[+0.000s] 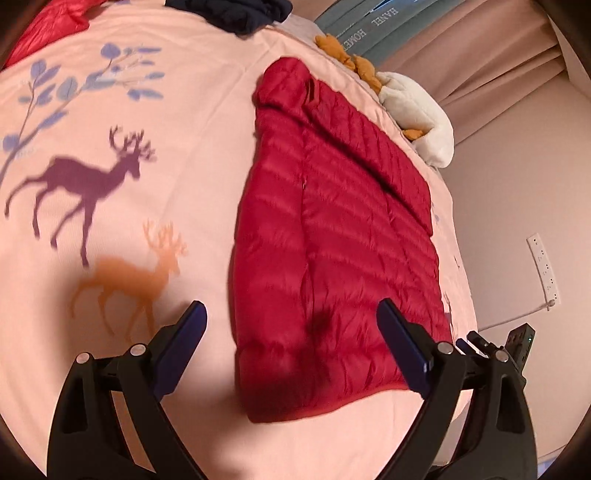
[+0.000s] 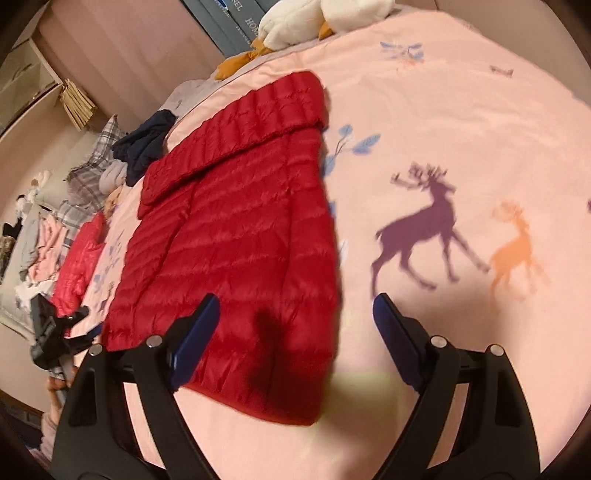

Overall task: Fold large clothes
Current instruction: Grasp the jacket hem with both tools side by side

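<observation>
A red quilted down jacket (image 1: 332, 236) lies flat on the pink bedsheet (image 1: 184, 177), folded lengthwise into a long strip, with a sleeve laid across its far part. It also shows in the right wrist view (image 2: 236, 251). My left gripper (image 1: 291, 308) is open and empty, hovering above the jacket's near hem. My right gripper (image 2: 295, 301) is open and empty, above the jacket's near right corner. The left gripper (image 2: 55, 332) also shows at the left edge of the right wrist view.
The sheet has printed deer (image 1: 85, 184) and leaves. A white and orange plush toy (image 1: 417, 107) lies at the bed edge near grey-blue boxes (image 1: 354, 29). A dark navy garment (image 2: 147, 144), another red jacket (image 2: 77, 262) and a pile of clothes (image 2: 40, 236) lie beyond. A power strip (image 1: 543, 269) lies on the floor.
</observation>
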Demonstrator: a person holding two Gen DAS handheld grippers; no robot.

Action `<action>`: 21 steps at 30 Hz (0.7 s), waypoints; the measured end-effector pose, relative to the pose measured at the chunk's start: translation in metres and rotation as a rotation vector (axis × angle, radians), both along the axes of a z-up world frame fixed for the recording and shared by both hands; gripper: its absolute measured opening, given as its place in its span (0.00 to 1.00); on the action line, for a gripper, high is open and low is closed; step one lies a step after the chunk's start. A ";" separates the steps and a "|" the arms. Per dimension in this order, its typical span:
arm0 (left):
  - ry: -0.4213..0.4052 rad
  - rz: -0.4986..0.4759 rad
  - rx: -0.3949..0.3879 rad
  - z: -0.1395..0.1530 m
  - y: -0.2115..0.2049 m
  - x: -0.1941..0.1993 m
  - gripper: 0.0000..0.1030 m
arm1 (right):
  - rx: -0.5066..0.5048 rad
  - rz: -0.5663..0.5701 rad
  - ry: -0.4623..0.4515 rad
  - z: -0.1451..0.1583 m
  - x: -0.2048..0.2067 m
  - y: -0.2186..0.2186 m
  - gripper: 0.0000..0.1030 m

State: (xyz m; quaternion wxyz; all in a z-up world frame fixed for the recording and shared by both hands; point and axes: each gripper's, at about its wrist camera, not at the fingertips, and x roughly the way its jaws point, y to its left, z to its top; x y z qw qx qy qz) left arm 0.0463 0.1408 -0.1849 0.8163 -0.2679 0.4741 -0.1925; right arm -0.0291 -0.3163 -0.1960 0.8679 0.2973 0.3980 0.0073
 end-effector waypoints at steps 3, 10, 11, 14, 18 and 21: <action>0.016 0.007 -0.023 -0.007 -0.001 -0.006 0.91 | -0.005 0.001 0.015 -0.004 -0.002 0.004 0.84; 0.022 -0.004 -0.042 -0.012 -0.002 -0.006 0.91 | 0.027 0.005 0.031 -0.010 0.001 0.007 0.84; 0.024 -0.008 -0.052 -0.013 -0.004 -0.006 0.91 | 0.036 0.012 0.039 -0.014 0.004 0.008 0.82; 0.036 -0.023 -0.055 -0.016 -0.013 -0.004 0.88 | 0.031 0.047 0.062 -0.020 0.013 0.020 0.64; 0.051 -0.047 -0.040 -0.018 -0.021 -0.002 0.53 | 0.016 0.043 0.061 -0.020 0.019 0.025 0.44; 0.068 -0.064 -0.025 -0.023 -0.025 -0.002 0.28 | -0.006 0.059 0.051 -0.019 0.019 0.027 0.25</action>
